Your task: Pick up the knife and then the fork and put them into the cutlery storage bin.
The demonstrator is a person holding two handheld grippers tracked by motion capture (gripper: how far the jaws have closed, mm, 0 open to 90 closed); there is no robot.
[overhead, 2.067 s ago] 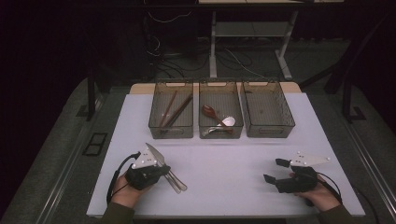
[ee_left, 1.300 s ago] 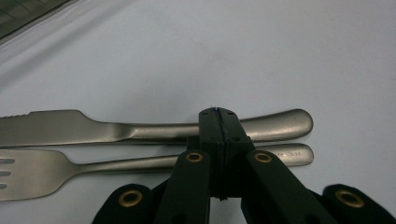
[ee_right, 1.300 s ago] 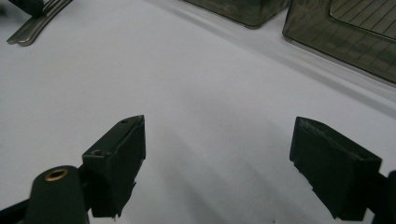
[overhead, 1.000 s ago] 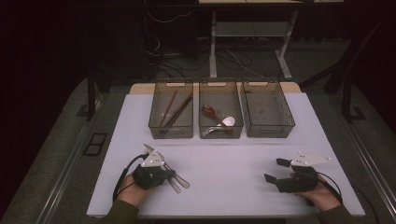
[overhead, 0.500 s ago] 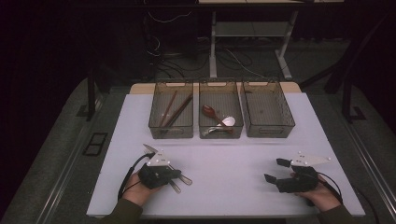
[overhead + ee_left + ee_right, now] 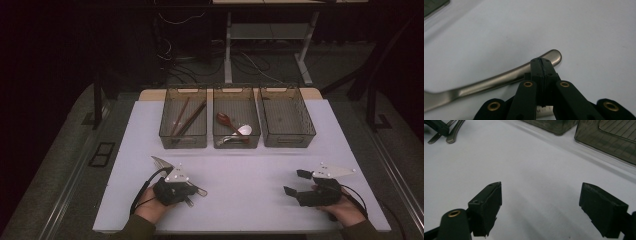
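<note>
Left gripper swung, handle behind jaws.

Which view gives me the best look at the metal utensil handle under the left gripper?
The left gripper view: the metal handle runs across the frame, its rounded end just past the shut left gripper. The high view shows small handles poking out beside that gripper. The right gripper view catches handle ends in its top left corner.

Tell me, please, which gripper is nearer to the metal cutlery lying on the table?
Left. The left gripper sits right over the metal cutlery, jaws shut above a handle; the right gripper rests far across the table, jaws open.
</note>
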